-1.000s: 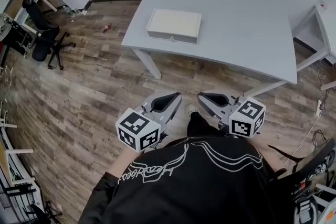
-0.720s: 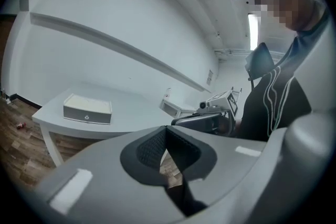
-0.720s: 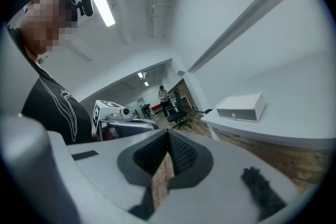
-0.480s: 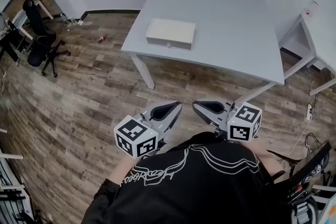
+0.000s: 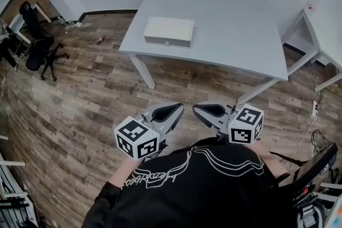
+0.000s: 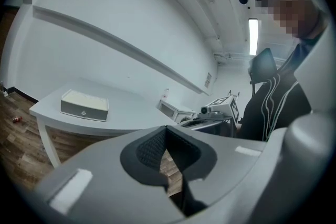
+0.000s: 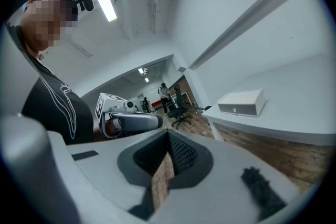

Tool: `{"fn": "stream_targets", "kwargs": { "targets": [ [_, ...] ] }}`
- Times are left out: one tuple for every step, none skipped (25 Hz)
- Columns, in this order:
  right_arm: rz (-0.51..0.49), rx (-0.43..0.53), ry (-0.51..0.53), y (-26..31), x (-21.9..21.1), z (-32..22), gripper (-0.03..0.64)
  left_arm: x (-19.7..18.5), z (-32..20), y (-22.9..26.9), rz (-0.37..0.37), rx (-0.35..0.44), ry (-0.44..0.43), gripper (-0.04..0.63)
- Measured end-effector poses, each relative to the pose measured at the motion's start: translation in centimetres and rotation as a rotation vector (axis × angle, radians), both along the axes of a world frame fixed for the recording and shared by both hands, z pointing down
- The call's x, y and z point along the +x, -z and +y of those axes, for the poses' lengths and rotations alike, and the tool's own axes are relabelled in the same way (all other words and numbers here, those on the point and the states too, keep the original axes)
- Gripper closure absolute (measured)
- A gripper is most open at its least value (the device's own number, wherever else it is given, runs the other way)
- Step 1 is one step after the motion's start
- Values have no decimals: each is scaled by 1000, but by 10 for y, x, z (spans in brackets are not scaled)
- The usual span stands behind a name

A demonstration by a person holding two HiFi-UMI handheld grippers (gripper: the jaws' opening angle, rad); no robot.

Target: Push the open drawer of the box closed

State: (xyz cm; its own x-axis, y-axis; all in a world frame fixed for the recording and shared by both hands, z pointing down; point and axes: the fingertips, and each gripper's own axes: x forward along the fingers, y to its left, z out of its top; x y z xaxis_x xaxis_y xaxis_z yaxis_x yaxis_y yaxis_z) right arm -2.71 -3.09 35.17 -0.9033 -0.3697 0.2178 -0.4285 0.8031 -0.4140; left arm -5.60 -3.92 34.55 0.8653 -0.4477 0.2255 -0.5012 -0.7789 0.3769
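Wood-plank flooring [image 5: 80,93] runs under a person in a black top with white line print [image 5: 197,189], who stands well back from the work surface with a tool in each hand. Nearest the camera, the left gripper [image 5: 177,108] and the right gripper [image 5: 197,109] are held side by side at waist height, their tips angled toward each other but apart, each carrying a black-and-white marker cube [image 5: 137,137]. The left gripper view shows its grey jaws [image 6: 166,129] brought together at the tip with nothing between them, only floor showing through the gap behind. The right gripper view shows the same: jaws [image 7: 168,134] closed, empty.

Farther off stands a pale grey rectangular table [image 5: 230,24]. On its near left part sits the flat white box [image 5: 169,32], clear of both tools. Its long front face, with a small round knob, is turned toward the person. How far the drawer stands out cannot be told from here. At the far left, a black office chair [image 5: 37,42] stands on the floor beside a brick wall.
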Motion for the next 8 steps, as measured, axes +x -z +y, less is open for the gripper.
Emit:
{"fn": "stream_targets", "kwargs": {
  "targets": [
    [5, 1, -3, -1, 1, 2, 607, 1, 1, 0, 3, -2, -3, 588],
    [12, 1, -8, -4, 3, 3, 609, 3, 2, -1, 6, -4, -7, 588],
    [19, 0, -14, -6, 5, 3, 607, 5, 3, -2, 7, -7, -12, 588],
    [21, -1, -19, -7, 8, 2, 607, 7, 3, -2, 7, -7, -15, 588],
    [21, -3, -24, -7, 10, 1, 607, 10, 3, -3, 6, -7, -18, 588],
    [20, -5, -28, -7, 11, 0, 608, 12, 3, -4, 6, -8, -21, 588],
    [17, -6, -31, -7, 13, -1, 609, 14, 4, -5, 5, -10, -23, 588],
    [15, -8, -34, -8, 14, -1, 607, 17, 5, -6, 4, -12, -25, 588]
  ]
}}
